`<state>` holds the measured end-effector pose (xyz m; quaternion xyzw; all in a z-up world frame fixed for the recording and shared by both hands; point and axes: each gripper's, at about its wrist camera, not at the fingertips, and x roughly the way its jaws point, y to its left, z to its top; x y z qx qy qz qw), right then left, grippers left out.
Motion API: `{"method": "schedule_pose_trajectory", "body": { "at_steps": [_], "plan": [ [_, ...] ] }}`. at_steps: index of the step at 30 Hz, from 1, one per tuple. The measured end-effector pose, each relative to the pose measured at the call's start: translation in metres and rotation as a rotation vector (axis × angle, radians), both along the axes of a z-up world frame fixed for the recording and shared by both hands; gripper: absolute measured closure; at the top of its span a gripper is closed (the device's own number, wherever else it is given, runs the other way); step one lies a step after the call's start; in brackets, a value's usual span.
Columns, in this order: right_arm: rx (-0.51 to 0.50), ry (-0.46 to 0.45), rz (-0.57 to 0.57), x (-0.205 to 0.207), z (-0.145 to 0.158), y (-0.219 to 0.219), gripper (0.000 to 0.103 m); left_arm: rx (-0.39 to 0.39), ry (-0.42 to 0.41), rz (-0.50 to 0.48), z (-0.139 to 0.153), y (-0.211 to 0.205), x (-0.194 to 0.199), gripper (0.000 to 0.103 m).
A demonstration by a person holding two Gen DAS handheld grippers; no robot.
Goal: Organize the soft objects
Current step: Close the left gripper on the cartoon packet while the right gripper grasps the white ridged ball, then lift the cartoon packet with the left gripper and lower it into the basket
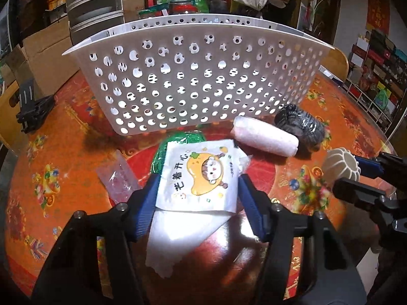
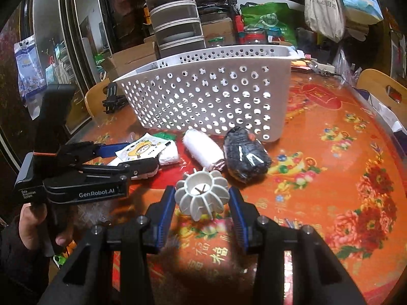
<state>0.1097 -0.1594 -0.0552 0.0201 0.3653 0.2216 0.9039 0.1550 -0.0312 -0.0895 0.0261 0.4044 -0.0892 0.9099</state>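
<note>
My left gripper (image 1: 198, 190) is shut on a white tissue packet (image 1: 201, 175) printed with a yellow cartoon mango; its blue pads (image 1: 150, 195) press the packet's two sides, and a loose white sheet (image 1: 173, 239) hangs below. In the right wrist view that left gripper (image 2: 142, 155) holds the packet (image 2: 142, 148) at the left. My right gripper (image 2: 202, 198) is shut on a white ribbed, pumpkin-shaped ball (image 2: 202, 195), also seen at the right edge as the ball (image 1: 342, 165). The white perforated basket (image 1: 198, 76) (image 2: 208, 96) stands just beyond both.
A white fabric roll (image 1: 265, 139) (image 2: 203, 150) and a black wrapped bundle (image 1: 300, 127) (image 2: 245, 155) lie before the basket. A green mesh item (image 1: 178, 138) and a clear plastic bag (image 1: 119, 178) lie near the packet. The orange floral tablecloth (image 2: 330, 178) covers the table. A hand (image 2: 30, 226) grips the left handle.
</note>
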Motion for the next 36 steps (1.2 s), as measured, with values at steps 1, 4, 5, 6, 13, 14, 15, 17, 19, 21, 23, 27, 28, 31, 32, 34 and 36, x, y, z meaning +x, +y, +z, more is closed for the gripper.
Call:
{"method": "schedule_pose_trajectory", "body": {
  "at_steps": [1, 4, 5, 6, 13, 14, 15, 17, 19, 21, 23, 27, 28, 31, 32, 34, 36],
  "plan": [
    [0.001, 0.0, -0.001, 0.0, 0.0, -0.002, 0.061, -0.004, -0.008, 0.0, 0.001, 0.0, -0.001, 0.049],
    [0.004, 0.002, -0.004, -0.002, -0.002, -0.006, 0.061, -0.017, -0.022, -0.005, 0.004, 0.001, -0.006, 0.056],
    [0.005, 0.003, -0.005, -0.002, -0.002, -0.007, 0.061, -0.018, -0.026, -0.006, 0.005, 0.002, -0.008, 0.057],
    [0.006, 0.004, -0.006, -0.003, -0.002, -0.007, 0.061, -0.019, -0.033, -0.005, 0.006, 0.003, -0.01, 0.058],
    [0.0, -0.001, -0.005, -0.005, 0.0, -0.005, 0.061, -0.036, -0.093, -0.012, 0.018, 0.011, -0.024, 0.061],
    [-0.002, -0.001, -0.005, -0.004, 0.0, -0.004, 0.061, -0.041, -0.102, -0.012, 0.02, 0.013, -0.027, 0.061],
    [-0.004, -0.001, -0.005, -0.004, 0.0, -0.003, 0.061, -0.045, -0.108, -0.012, 0.022, 0.015, -0.028, 0.061],
    [-0.005, -0.002, -0.005, -0.004, 0.001, -0.001, 0.061, -0.051, -0.107, -0.017, 0.023, 0.017, -0.029, 0.061],
    [-0.007, -0.002, -0.004, -0.004, 0.001, 0.001, 0.061, -0.064, -0.104, -0.023, 0.023, 0.019, -0.029, 0.061],
    [-0.011, 0.001, -0.004, -0.003, 0.001, 0.003, 0.061, -0.065, -0.083, -0.028, 0.019, 0.018, -0.025, 0.061],
    [-0.015, 0.005, -0.002, -0.003, 0.0, 0.006, 0.061, -0.074, -0.063, -0.027, 0.014, 0.021, -0.021, 0.061],
    [-0.022, 0.003, 0.004, -0.005, 0.0, 0.01, 0.061, -0.092, -0.044, -0.026, 0.007, 0.026, -0.018, 0.061],
    [-0.023, 0.003, 0.005, -0.005, 0.0, 0.011, 0.061, -0.094, -0.045, -0.026, 0.007, 0.026, -0.018, 0.06],
    [-0.024, 0.004, 0.006, -0.005, -0.001, 0.012, 0.061, -0.083, -0.042, -0.021, 0.006, 0.025, -0.016, 0.059],
    [-0.023, 0.004, 0.007, -0.004, -0.001, 0.012, 0.061, -0.085, -0.038, -0.022, 0.006, 0.025, -0.014, 0.059],
    [-0.022, 0.005, 0.008, -0.005, -0.001, 0.013, 0.061, -0.086, -0.032, -0.024, 0.005, 0.024, -0.013, 0.057],
    [-0.02, 0.007, 0.009, -0.004, -0.002, 0.012, 0.061, -0.08, -0.031, -0.023, 0.005, 0.023, -0.011, 0.051]
  ]
}}
